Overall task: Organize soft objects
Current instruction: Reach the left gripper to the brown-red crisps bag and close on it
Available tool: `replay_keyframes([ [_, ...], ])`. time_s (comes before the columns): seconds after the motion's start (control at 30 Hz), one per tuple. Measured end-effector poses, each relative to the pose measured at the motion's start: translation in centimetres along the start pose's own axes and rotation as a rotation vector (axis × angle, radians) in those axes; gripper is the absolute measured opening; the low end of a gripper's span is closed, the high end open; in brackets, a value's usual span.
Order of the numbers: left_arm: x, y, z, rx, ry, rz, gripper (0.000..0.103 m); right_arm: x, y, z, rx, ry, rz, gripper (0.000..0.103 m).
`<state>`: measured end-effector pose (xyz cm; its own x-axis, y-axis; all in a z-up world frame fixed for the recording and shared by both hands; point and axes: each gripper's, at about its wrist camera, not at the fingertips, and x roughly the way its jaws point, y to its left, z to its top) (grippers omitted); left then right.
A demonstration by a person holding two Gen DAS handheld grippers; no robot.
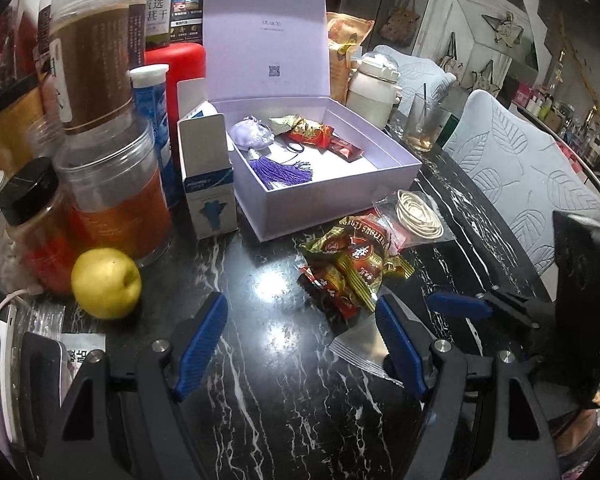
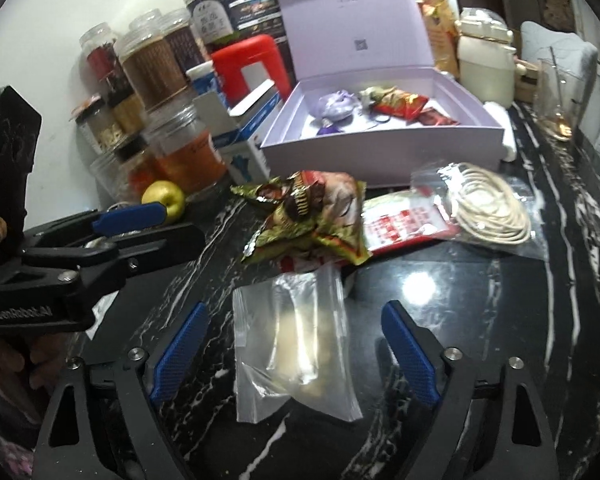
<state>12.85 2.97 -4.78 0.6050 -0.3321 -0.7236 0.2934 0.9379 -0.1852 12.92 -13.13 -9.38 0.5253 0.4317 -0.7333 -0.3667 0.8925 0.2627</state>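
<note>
- A clear zip bag lay flat on the worktop, crumpled, with something pale inside that I could not make out.
- The right gripper hung over it with jaws wide apart, the bag between them but not pressed.
- Just past the bag sat a heap of snack packets in green, gold and red foil; beside it a red packet and a clear bag of cream cord.
- The left gripper had its jaws open on nothing, over bare worktop near the snack packets.
- Behind stood an open lilac box, lid up, holding a purple pouch, a purple tassel and more red packets.
- The worktop was glossy black stone with white veins; jars and a yellow apple crowded its left side, leaf-patterned chairs the right.
- "GenRobot.AI" was printed on the left gripper's body as seen from the right wrist.
</note>
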Motion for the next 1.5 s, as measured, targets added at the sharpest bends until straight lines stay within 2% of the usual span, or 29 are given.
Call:
replay_keyframes([
  [0.13, 0.3, -0.3, 0.3, 0.007, 0.003, -0.010, 0.076, 1.1, 0.4, -0.4, -0.029, 0.046, -0.013, 0.076],
  [0.17, 0.5, -0.4, 0.5, 0.014, 0.011, -0.013, 0.076, 1.3, 0.6, -0.6, -0.040, 0.064, -0.014, 0.058],
  [0.23, 0.9, -0.7, 0.8, 0.017, 0.019, -0.025, 0.076, 1.3, 0.7, -0.9, -0.049, 0.080, -0.021, 0.048],
  [0.3, 1.1, -0.9, 1.0, 0.015, 0.015, -0.037, 0.076, 0.8, 0.5, -1.0, -0.035, 0.083, -0.003, 0.045],
  [0.47, 2.2, -1.8, 1.5, 0.021, 0.036, -0.069, 0.076, -0.5, -1.0, -1.7, 0.014, 0.095, -0.035, 0.045],
  [0.57, 3.2, -2.0, 1.7, -0.006, 0.070, -0.098, 0.076, -1.6, -3.1, -2.1, 0.106, 0.091, -0.018, 0.045],
  [0.63, 3.5, -2.1, 2.0, -0.016, 0.067, -0.096, 0.076, -2.3, -4.6, -2.3, 0.154, 0.080, -0.024, 0.045],
  [0.73, 3.6, -2.5, 2.9, -0.008, 0.035, -0.072, 0.076, -3.1, -5.8, -2.3, 0.169, 0.058, -0.093, 0.045],
  [0.83, 4.0, -3.2, 3.8, 0.035, 0.026, -0.073, 0.076, -3.5, -7.1, -2.1, 0.201, 0.053, -0.075, 0.045],
  [1.03, 6.8, -4.8, 4.4, 0.129, 0.096, -0.026, 0.076, -3.2, -8.4, -1.3, 0.205, 0.058, -0.086, 0.046],
  [1.17, 8.2, -5.1, 4.1, 0.140, 0.144, -0.024, 0.076, -3.2, -9.0, -1.0, 0.206, 0.059, -0.109, 0.048],
  [1.3, 8.5, -5.1, 4.0, 0.135, 0.139, -0.029, 0.076, -3.2, -9.5, -0.9, 0.213, 0.063, -0.127, 0.048],
  [1.43, 8.5, -5.3, 3.8, 0.131, 0.130, -0.009, 0.076, -3.0, -9.4, -1.0, 0.215, 0.092, -0.142, 0.057],
  [1.47, 8.5, -5.4, 3.7, 0.133, 0.125, -0.004, 0.075, -2.9, -9.4, -1.0, 0.216, 0.095, -0.138, 0.058],
  [1.5, 8.4, -5.4, 3.7, 0.133, 0.117, -0.001, 0.069, -2.9, -9.2, -1.1, 0.214, 0.095, -0.139, 0.060],
])
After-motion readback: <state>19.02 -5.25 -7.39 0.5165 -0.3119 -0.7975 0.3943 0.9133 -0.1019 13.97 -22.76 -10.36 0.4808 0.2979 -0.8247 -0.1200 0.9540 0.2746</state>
